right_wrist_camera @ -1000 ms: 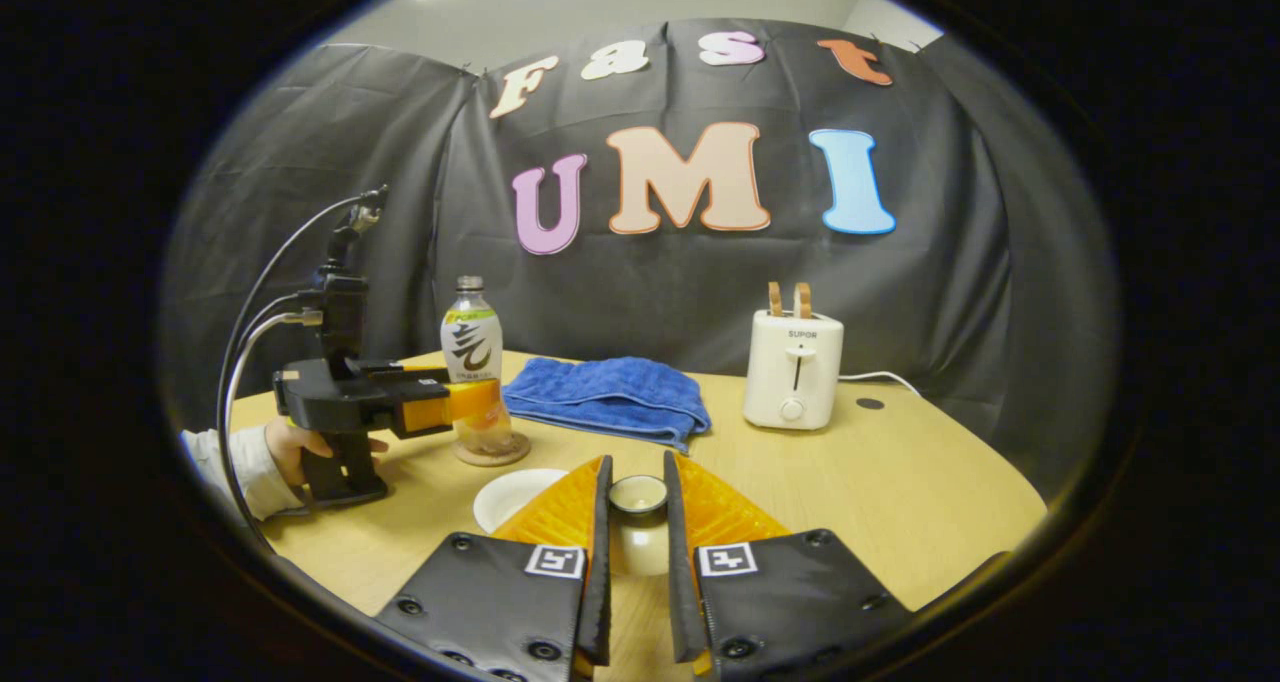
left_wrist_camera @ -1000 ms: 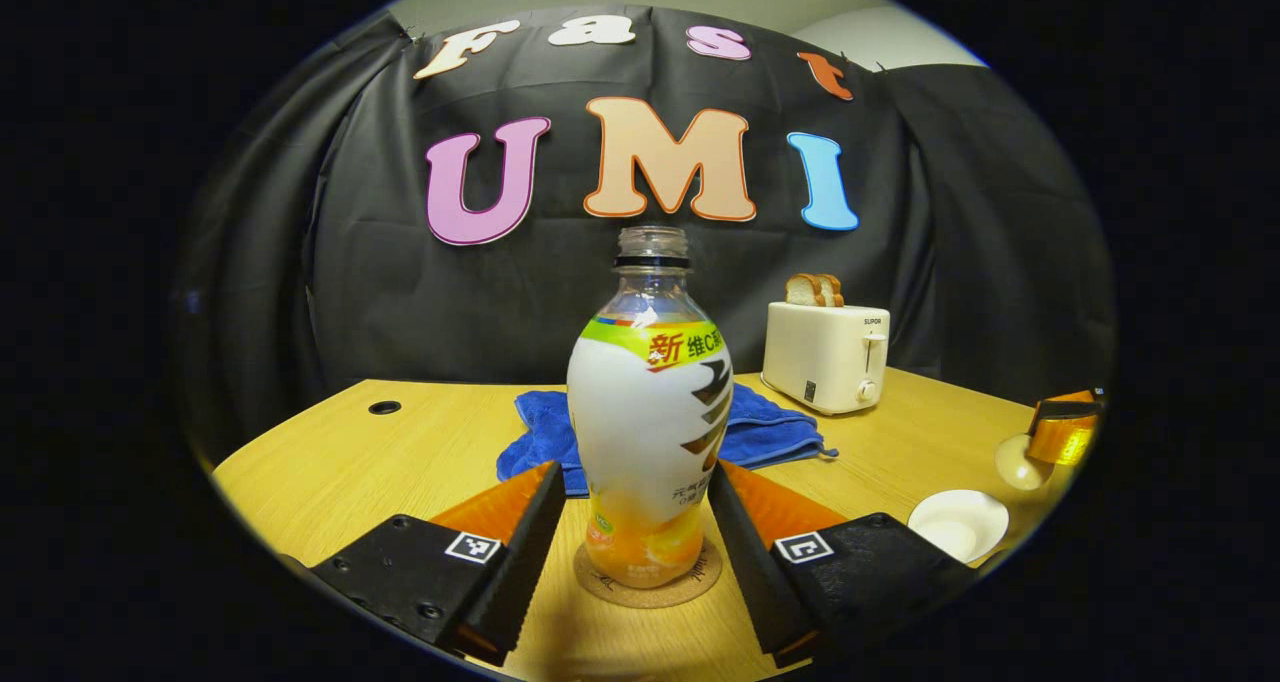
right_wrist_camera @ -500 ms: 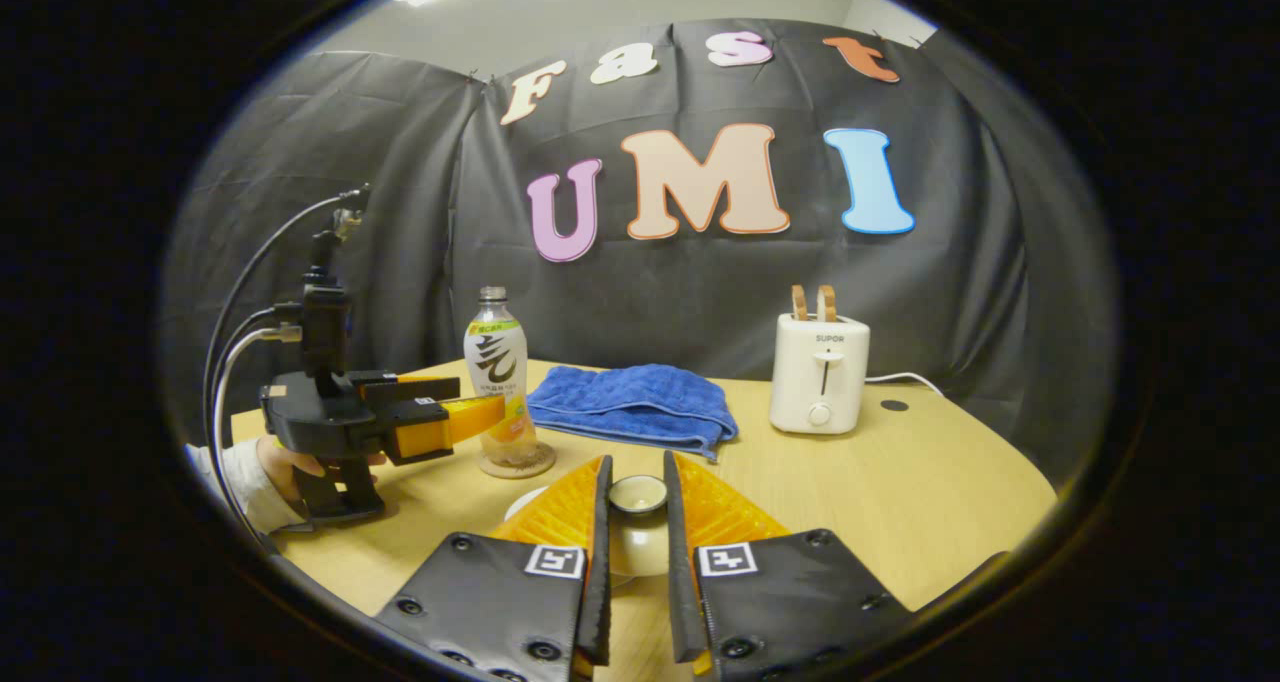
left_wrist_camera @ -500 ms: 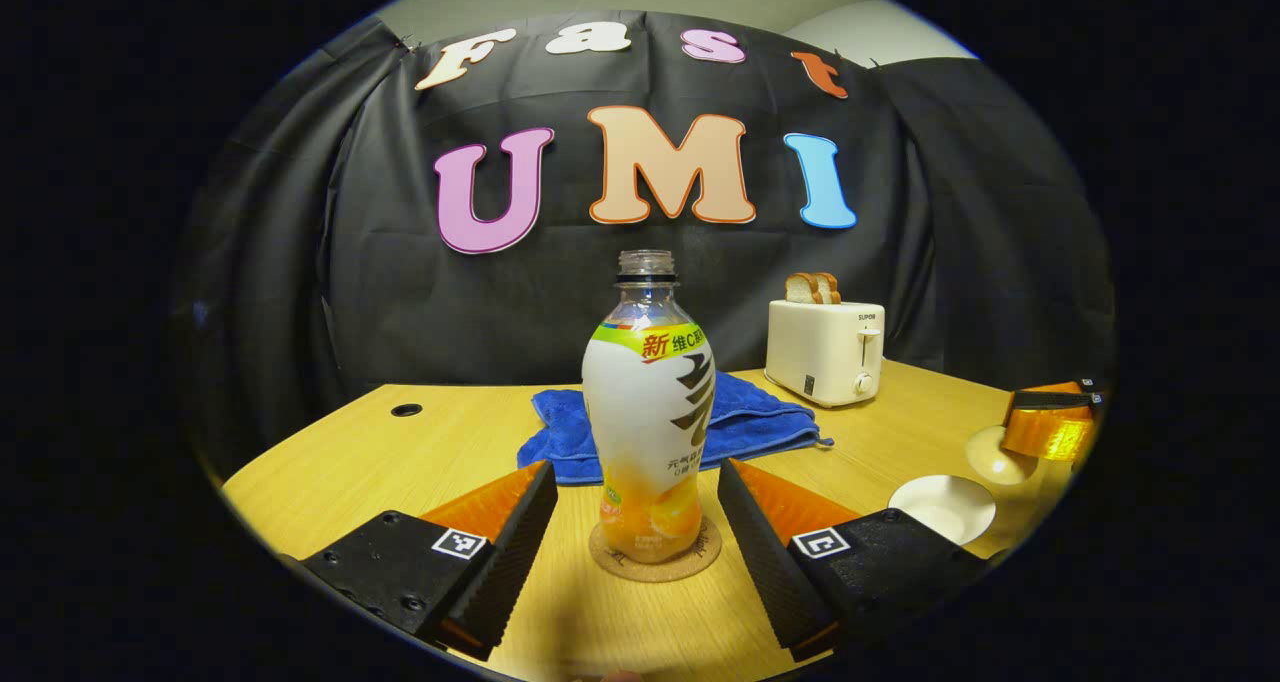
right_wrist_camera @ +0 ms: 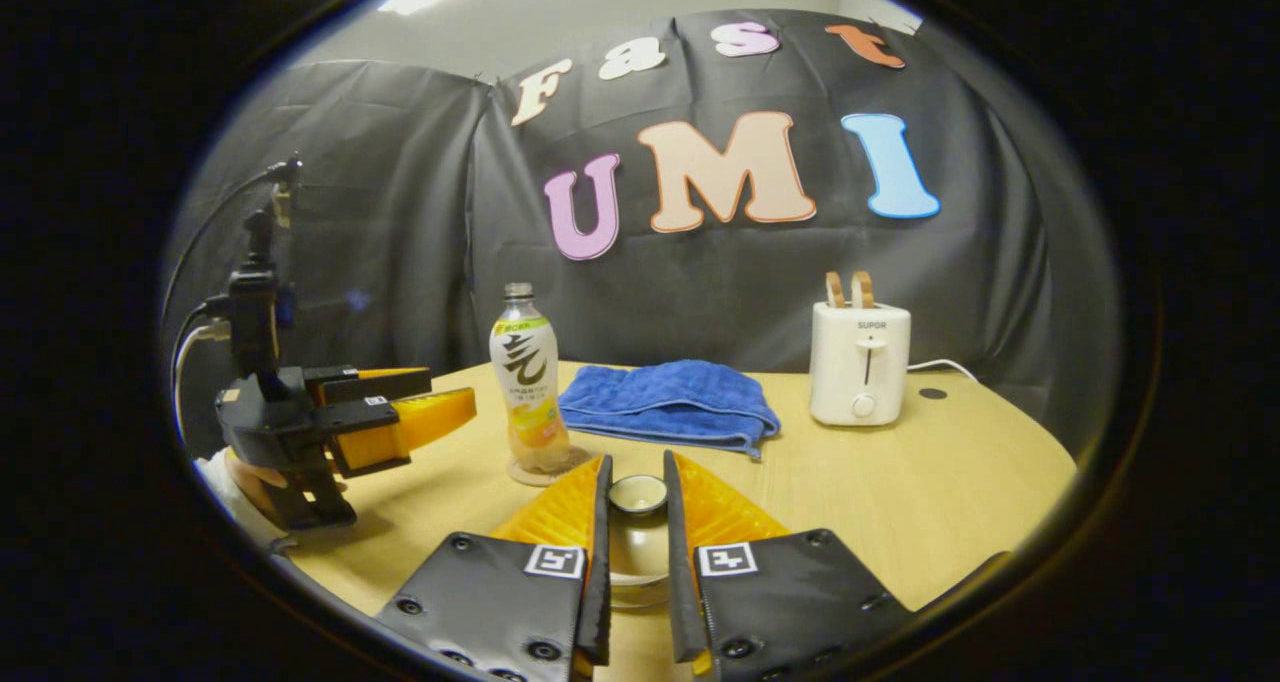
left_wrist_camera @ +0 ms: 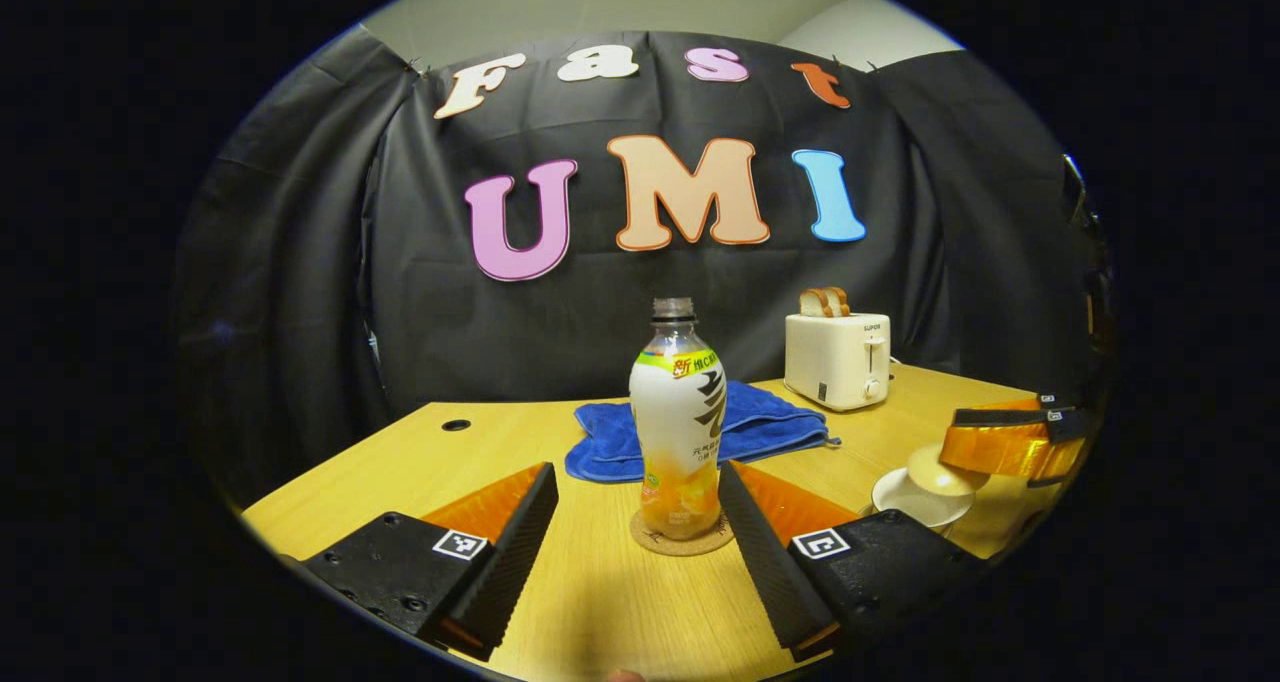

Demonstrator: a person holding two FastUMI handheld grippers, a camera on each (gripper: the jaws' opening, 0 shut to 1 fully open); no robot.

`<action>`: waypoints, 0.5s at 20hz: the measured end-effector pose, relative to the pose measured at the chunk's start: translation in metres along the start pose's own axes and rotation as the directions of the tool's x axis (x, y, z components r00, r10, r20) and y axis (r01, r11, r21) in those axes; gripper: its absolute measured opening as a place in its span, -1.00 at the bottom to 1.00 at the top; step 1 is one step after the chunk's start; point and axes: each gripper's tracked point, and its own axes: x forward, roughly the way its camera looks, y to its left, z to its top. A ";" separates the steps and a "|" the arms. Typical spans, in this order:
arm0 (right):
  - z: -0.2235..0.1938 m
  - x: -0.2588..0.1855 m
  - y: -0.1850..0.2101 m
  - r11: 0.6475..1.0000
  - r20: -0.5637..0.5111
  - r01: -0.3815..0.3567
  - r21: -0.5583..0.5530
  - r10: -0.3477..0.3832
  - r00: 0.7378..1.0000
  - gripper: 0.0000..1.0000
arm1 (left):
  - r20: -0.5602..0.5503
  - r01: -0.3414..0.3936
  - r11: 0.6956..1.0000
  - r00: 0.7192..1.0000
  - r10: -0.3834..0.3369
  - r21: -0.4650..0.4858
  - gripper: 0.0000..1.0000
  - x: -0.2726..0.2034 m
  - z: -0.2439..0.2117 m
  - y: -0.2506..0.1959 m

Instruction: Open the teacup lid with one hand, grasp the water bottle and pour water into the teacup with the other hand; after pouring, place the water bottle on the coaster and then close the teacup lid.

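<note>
Left gripper (left_wrist_camera: 632, 522) has backed off the water bottle (left_wrist_camera: 678, 422), jaws wide open and empty.
Right gripper (right_wrist_camera: 635, 522) jaws clamp the teacup lid (right_wrist_camera: 637, 495) over the teacup (left_wrist_camera: 920, 497); bottle stands upright on the coaster (left_wrist_camera: 682, 540), blue towel (right_wrist_camera: 668, 402) behind it on the table (right_wrist_camera: 900, 482).

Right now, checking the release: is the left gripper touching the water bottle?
Apart. In the left gripper view the left gripper is open, with bare table showing between each finger and the water bottle on its coaster.
</note>
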 end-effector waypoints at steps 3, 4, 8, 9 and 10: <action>-0.006 0.004 0.003 1.000 -0.009 -0.004 -0.004 0.004 1.000 -0.47 | 0.017 -0.005 1.000 1.000 0.004 0.008 0.89 -0.010 0.006 0.000; -0.007 0.005 0.004 1.000 -0.013 -0.002 -0.006 0.002 1.000 -0.47 | 0.019 -0.005 1.000 1.000 0.005 0.007 0.89 -0.013 0.007 -0.002; -0.016 0.010 0.007 1.000 -0.036 -0.001 -0.007 0.000 0.999 -0.47 | 0.030 -0.001 1.000 1.000 0.001 0.002 0.88 -0.022 0.008 -0.005; -0.019 0.011 0.006 1.000 -0.041 0.001 -0.008 -0.001 0.999 -0.47 | 0.034 -0.004 1.000 0.999 0.004 0.003 0.89 -0.024 0.008 -0.005; -0.021 0.011 0.008 1.000 -0.046 0.001 -0.010 -0.001 0.999 -0.47 | 0.031 -0.004 1.000 1.000 0.003 0.005 0.89 -0.026 0.007 -0.005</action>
